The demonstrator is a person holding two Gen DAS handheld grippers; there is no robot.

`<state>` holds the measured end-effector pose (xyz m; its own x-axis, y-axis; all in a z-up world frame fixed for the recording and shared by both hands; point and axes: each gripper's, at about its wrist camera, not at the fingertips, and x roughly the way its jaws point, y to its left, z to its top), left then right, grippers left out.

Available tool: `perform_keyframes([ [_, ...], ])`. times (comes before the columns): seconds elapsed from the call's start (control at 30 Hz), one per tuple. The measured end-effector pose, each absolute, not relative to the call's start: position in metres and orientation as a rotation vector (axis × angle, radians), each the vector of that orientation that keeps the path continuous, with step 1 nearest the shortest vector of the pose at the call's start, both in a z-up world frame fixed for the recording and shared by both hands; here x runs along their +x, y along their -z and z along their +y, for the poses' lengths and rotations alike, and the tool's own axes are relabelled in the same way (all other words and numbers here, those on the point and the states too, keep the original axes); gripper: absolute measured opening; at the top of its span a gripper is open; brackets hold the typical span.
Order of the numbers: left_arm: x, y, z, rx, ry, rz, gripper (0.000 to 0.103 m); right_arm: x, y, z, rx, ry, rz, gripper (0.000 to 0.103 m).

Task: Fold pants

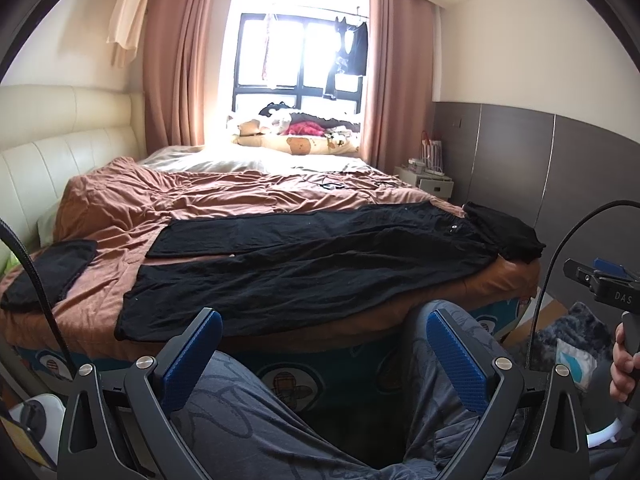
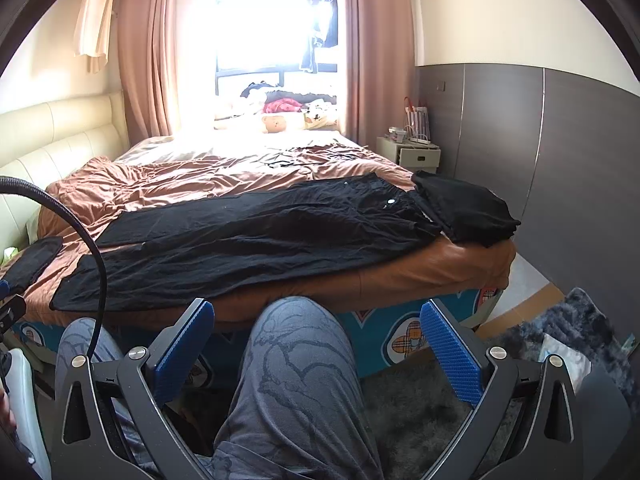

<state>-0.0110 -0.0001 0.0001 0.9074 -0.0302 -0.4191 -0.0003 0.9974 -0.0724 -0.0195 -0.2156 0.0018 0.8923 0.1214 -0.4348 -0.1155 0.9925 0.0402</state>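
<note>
Left wrist view: black pants are seen spread flat across the bed, waistband to the right, legs to the left. Both the left gripper and right gripper are held back with jaws wide open, nothing gripped. Soft, limp fabric is expected; a pinch at a leg hem is advised.

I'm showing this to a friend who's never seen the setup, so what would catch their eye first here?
Black pants lie spread flat across the near side of the bed, legs to the left, waist to the right beside a folded black pile at the corner. Both claws, left and right, hang open and empty over the person's knees, short of the bed. Behind, a glaring window sits between pink curtains.
</note>
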Motion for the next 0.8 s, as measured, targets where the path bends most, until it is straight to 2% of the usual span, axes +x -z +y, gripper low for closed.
perform_keyframes([
  [0.8,-0.0187,-0.0079,0.0027,-0.085,0.025,0.4,0.103,-0.0197,-0.0053,-0.219,0.015,-0.112,0.442,0.103],
])
